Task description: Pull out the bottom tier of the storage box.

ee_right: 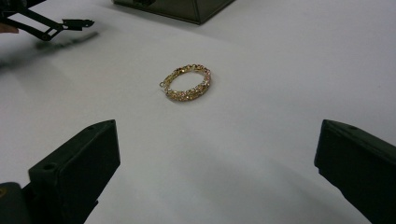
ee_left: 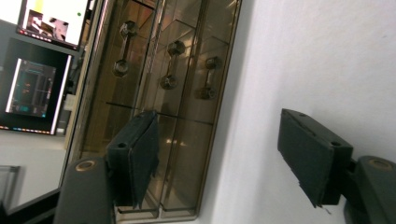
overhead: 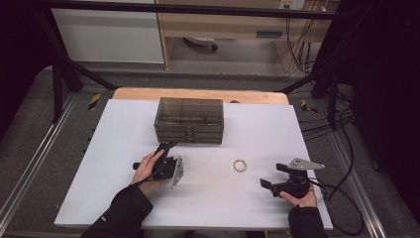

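A small smoky-brown drawer chest (overhead: 188,120) stands at the back middle of the white mat (overhead: 124,198). My left gripper (overhead: 167,146), rolled on its side, points at the chest's lower left front. In the left gripper view the chest (ee_left: 159,93) shows three closed drawers with metal handles (ee_left: 170,65). My left gripper (ee_left: 219,140) is open just short of the chest, with nothing between its pads. A gold beaded bracelet (overhead: 240,165) lies flat on the mat, right of centre. My right gripper (overhead: 271,175) rests open to its right, and the bracelet (ee_right: 187,81) lies ahead of its wide jaws (ee_right: 215,154).
The mat covers a wooden table (overhead: 198,94) inside a black frame (overhead: 64,74). Cables (overhead: 341,163) trail off the right edge. Lit monitors (ee_left: 32,88) stand beyond the chest in the left gripper view. The other gripper (ee_right: 51,25) appears at the top left of the right gripper view.
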